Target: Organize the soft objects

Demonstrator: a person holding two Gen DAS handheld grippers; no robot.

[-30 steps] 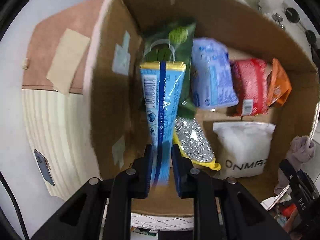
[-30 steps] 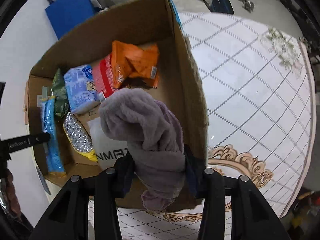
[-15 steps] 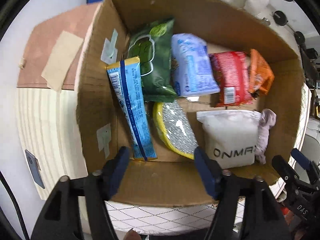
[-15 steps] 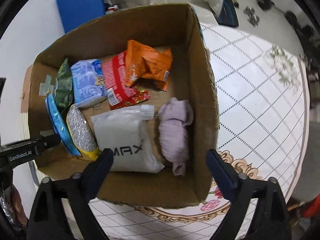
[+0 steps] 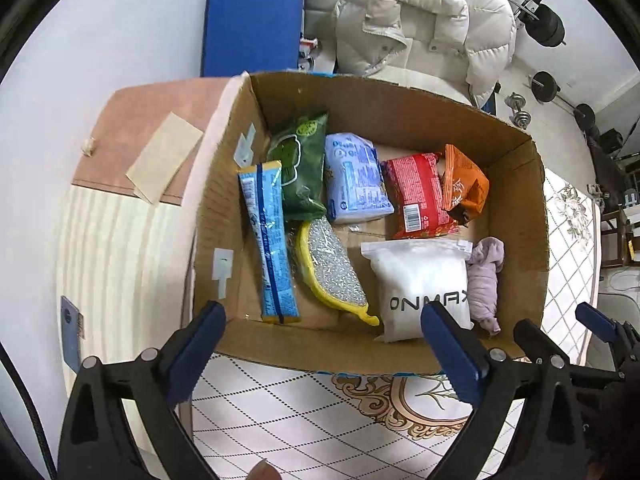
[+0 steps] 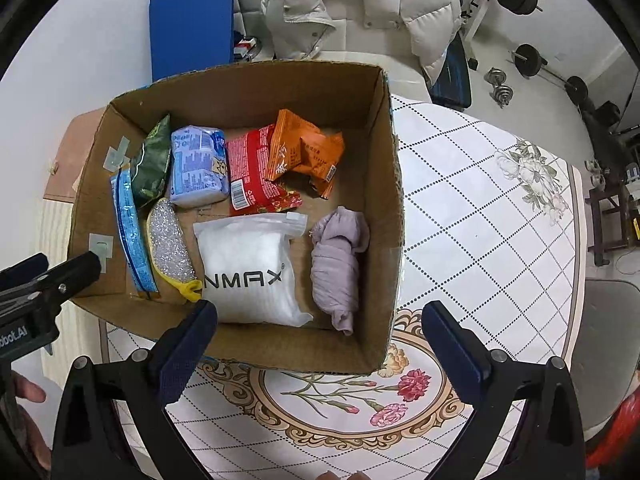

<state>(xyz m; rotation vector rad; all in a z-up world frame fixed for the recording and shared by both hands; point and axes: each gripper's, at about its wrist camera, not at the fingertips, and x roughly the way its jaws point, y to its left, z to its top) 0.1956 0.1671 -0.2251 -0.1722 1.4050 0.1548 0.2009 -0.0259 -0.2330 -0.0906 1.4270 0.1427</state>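
Note:
An open cardboard box (image 5: 516, 184) (image 6: 380, 152) holds soft items: a long blue packet (image 5: 270, 240) (image 6: 130, 232) at the left, a green bag (image 5: 302, 168), a light blue pack (image 5: 354, 178), a red pack (image 5: 416, 196), an orange pack (image 5: 464, 184), a glittery yellow-edged sponge (image 5: 332, 272), a white ONMAX bag (image 5: 420, 280) (image 6: 248, 268) and a rolled lilac cloth (image 5: 484, 276) (image 6: 338, 264) at the right. My left gripper (image 5: 324, 344) and right gripper (image 6: 320, 340) are open, empty, above the box's near edge.
The box stands on a table with a white diamond-pattern floral cloth (image 6: 480, 240). Left of it lie a pale wooden board (image 5: 108, 248) and a pink mat (image 5: 152, 120). A white puffer jacket (image 5: 420, 24), a blue pad (image 5: 252, 20) and weights (image 5: 546, 86) lie beyond.
My left gripper let go of the blue packet and my right let go of the lilac cloth; both now lie in the box. Both grippers opened wide and drew back upward.

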